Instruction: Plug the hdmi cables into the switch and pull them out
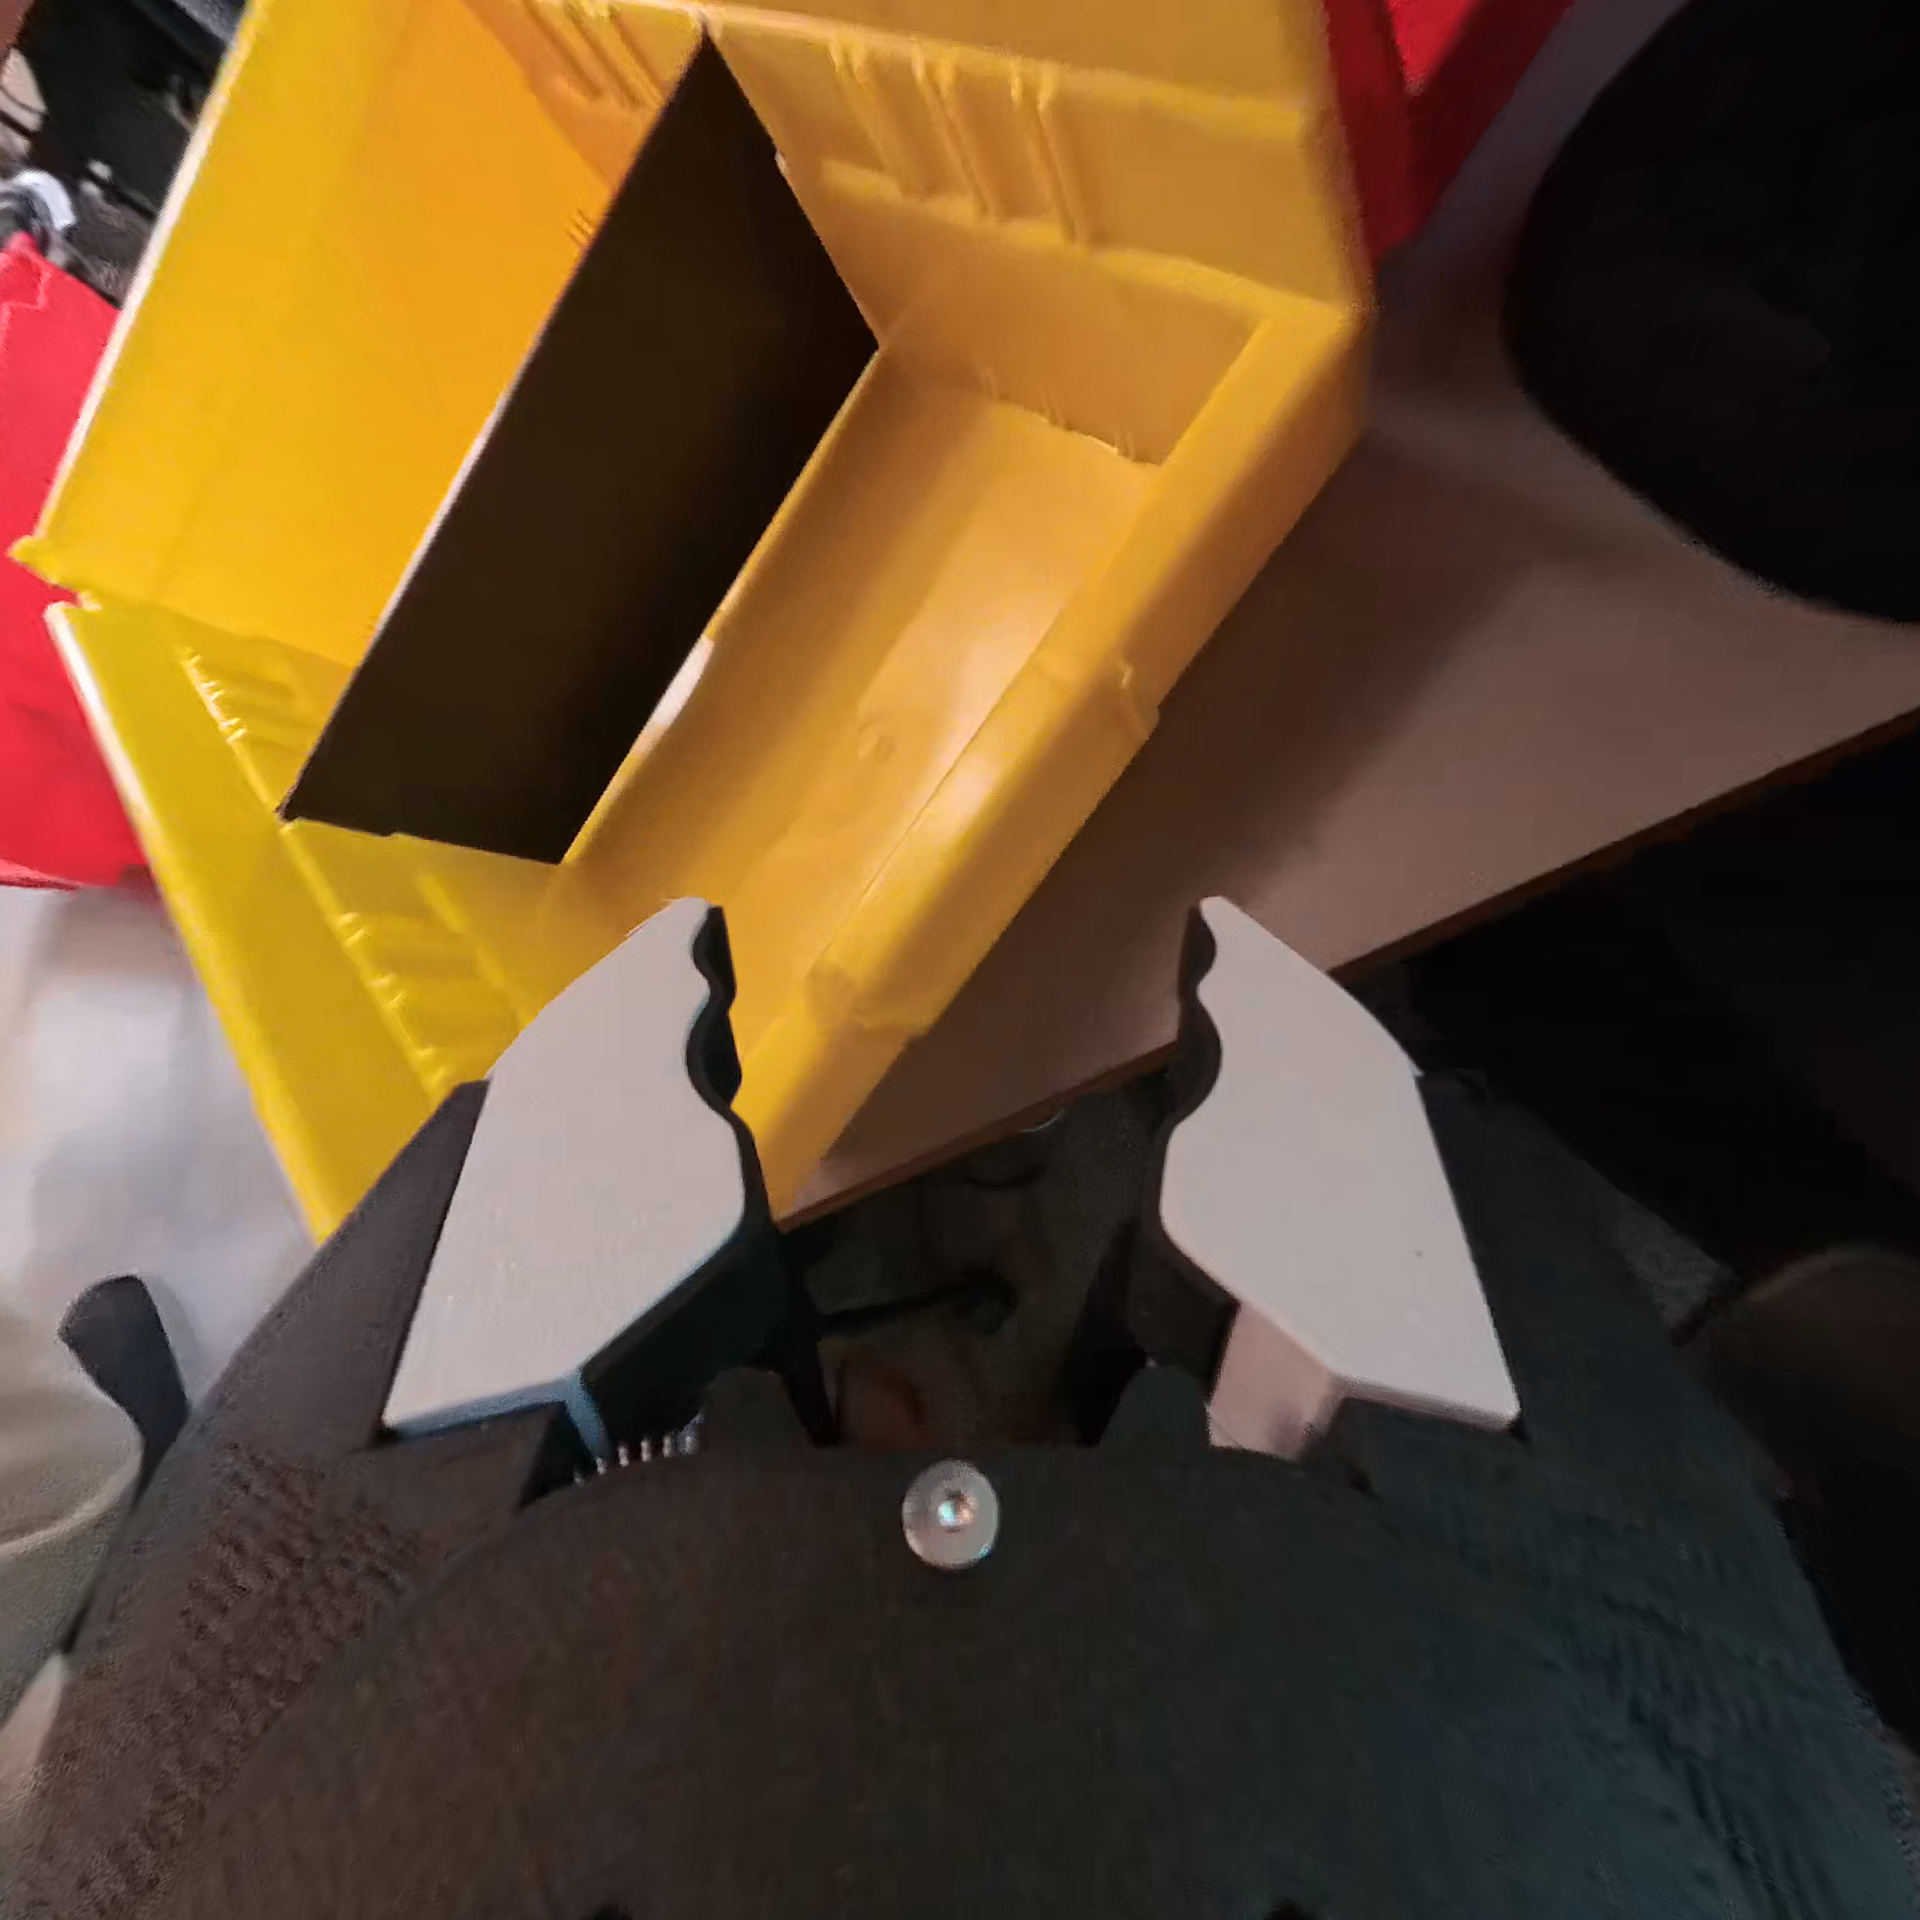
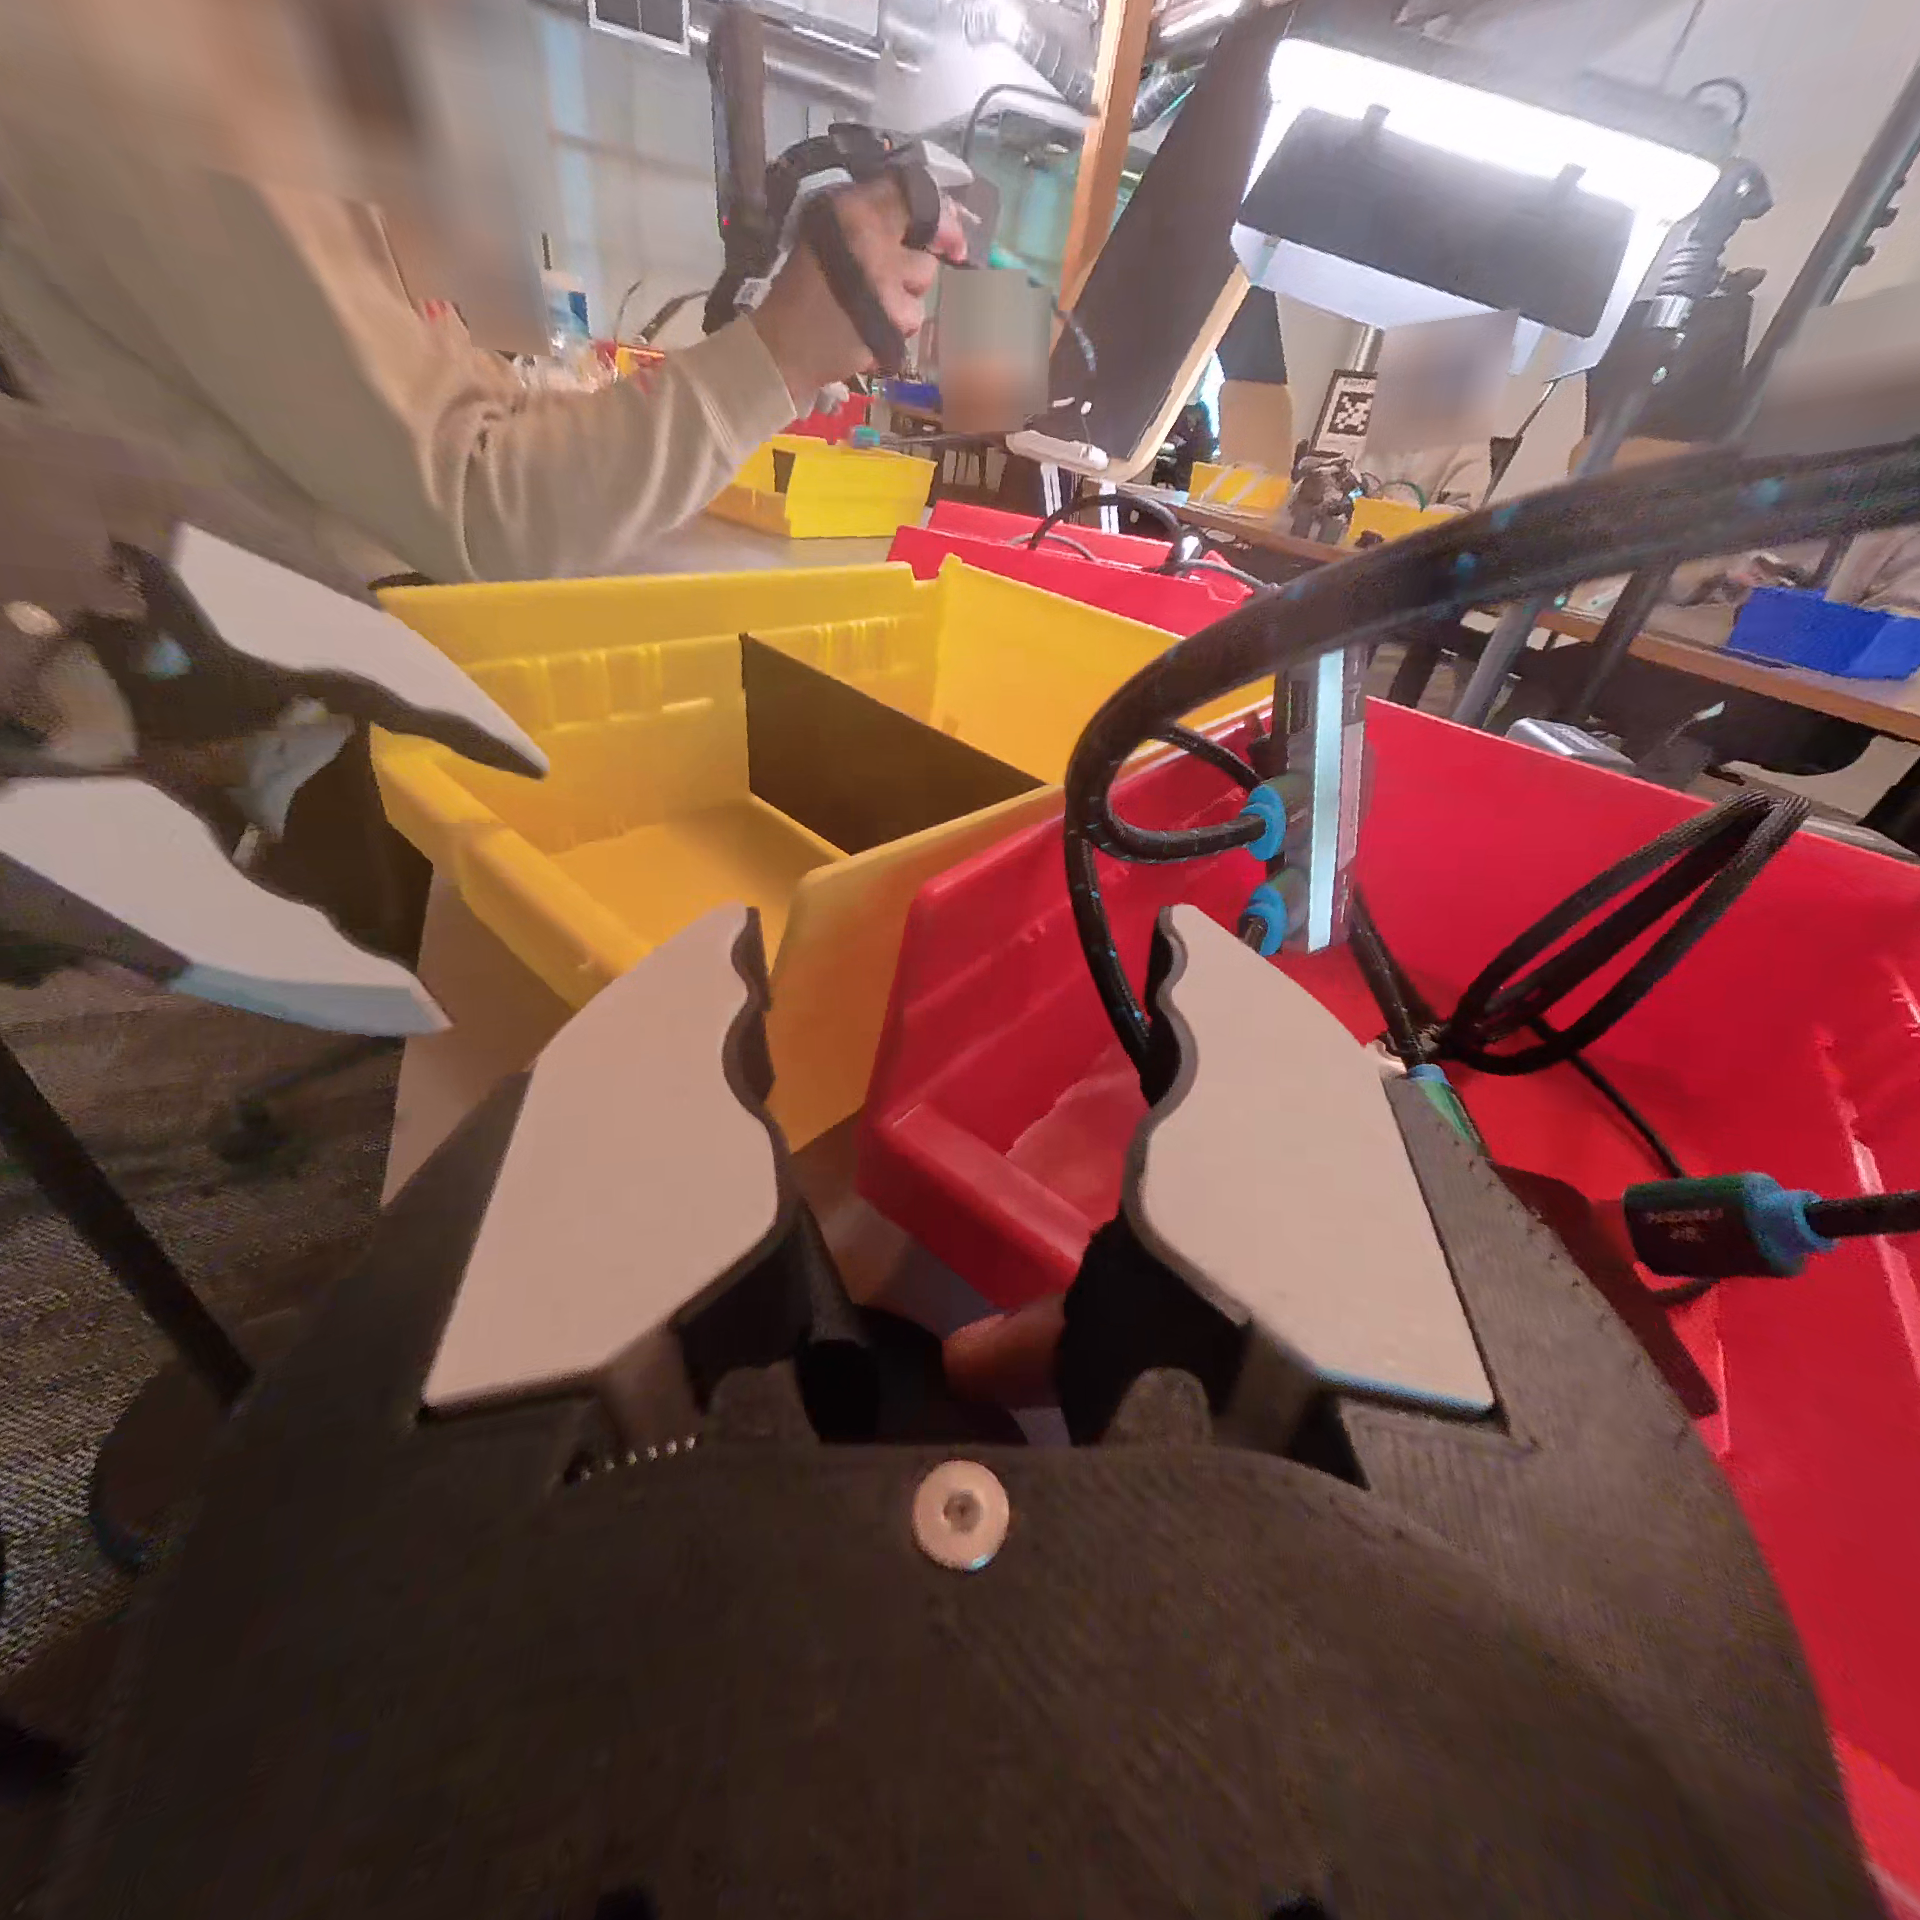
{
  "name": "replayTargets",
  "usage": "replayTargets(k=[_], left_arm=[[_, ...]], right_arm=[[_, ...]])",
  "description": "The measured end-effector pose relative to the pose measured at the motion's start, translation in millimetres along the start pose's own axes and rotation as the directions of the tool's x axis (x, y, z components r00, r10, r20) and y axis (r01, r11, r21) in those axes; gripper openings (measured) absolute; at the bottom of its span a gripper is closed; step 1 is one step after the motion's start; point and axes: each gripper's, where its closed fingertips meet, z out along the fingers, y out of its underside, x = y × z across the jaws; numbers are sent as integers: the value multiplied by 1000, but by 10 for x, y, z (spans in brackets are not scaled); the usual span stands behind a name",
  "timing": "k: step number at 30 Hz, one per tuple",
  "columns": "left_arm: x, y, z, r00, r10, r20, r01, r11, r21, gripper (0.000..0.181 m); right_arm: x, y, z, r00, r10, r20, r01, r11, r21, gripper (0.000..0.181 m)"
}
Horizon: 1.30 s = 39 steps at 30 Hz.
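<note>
pale tabletop point(image 1: 1351, 665), yellow bin point(image 2: 665, 727), red bin point(image 2: 1662, 935), busy workshop behind

Each claw, left point(image 1: 956, 914) and right point(image 2: 961, 920), has pale grey fingers point(image 1: 582, 1174) with wavy black inner pads on a black printed body; a silver screw point(image 1: 949, 1512) sits just behind the fingers.

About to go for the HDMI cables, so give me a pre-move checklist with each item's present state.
1. Right gripper open and empty: ok.
2. Left gripper open and empty: ok.
3. Switch in view, standing upright in the red bin: ok.
4. Cables seated in the switch: two blue-collared plugs sit at its side; seating depth cannot tell.
5. Loose HDMI plug reachable on the bin floor: ok.
6. Left gripper facing the switch: not ok, it faces the yellow bin.
</note>
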Motion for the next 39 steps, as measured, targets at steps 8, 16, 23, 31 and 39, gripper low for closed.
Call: replayTargets(k=[8,16,23,31,39], left_arm=[[-211,100,394,966,182,183,-201,976,89,45],[-264,-24,312,869,402,289,-391,915,-98,32],[-693,-175,-305,734,395,552,-387,912,-138,32],[-716,-1061,-1160,471,366,803,-557,829,-51,32],[-70,-2186,-917,537,354,766,-727,655,207,32]], right_arm=[[-197,84,50,987,-153,53,156,987,-51,73],[-177,59,44,987,-159,38,160,986,-37,71],[-183,57,52,982,-187,27,188,981,-39,71],[222,-214,-260,987,34,-157,-8,987,162,71],[700,-464,-1157,881,22,-472,156,929,335,71]])
